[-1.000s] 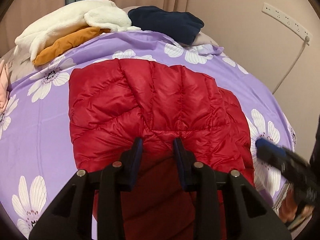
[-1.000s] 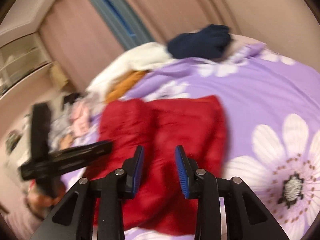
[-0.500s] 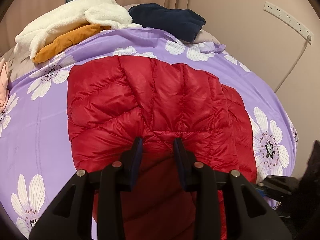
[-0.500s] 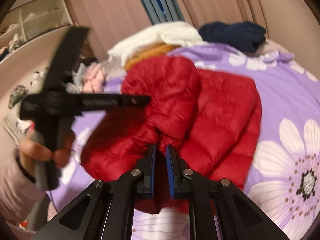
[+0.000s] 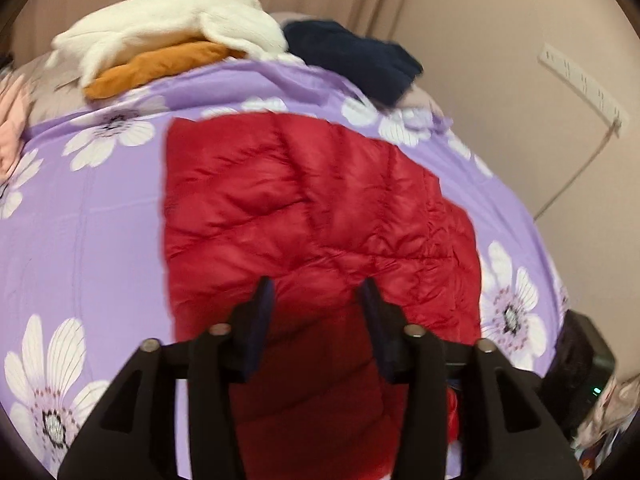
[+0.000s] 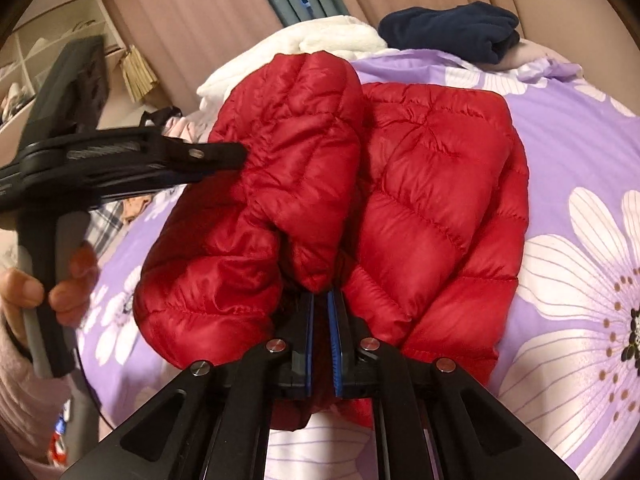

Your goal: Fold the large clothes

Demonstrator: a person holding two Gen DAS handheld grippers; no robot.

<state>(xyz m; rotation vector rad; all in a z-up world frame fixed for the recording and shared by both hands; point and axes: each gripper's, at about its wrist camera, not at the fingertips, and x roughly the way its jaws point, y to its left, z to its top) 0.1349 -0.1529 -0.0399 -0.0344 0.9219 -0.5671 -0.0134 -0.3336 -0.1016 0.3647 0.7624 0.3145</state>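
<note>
A red puffer jacket [image 5: 300, 200] lies on the purple flowered bedsheet [image 5: 80, 220], one part folded up over the rest. My left gripper [image 5: 316, 284] is over the jacket's near part; its jaws are opening, with red fabric between them but not pinched. From the right wrist view, the left gripper [image 6: 236, 156] reaches in from the left, its tip against the raised fold of the jacket [image 6: 440, 180]. My right gripper [image 6: 320, 300] is shut on a bunched edge of the jacket at its near side. A hand [image 6: 60, 280] holds the left gripper's handle.
At the bed's far end lie a white fleece [image 5: 172, 20], an orange garment [image 5: 160, 64] and a navy garment [image 5: 352, 56]. A pink garment [image 5: 12, 120] sits at the left edge. A power strip [image 5: 580, 80] hangs on the right wall. Shelves [image 6: 24, 64] stand far left.
My left jaws have spread apart from their narrow pinch on the jacket. My right gripper came down to the jacket's near edge and went from open to shut on the fabric.
</note>
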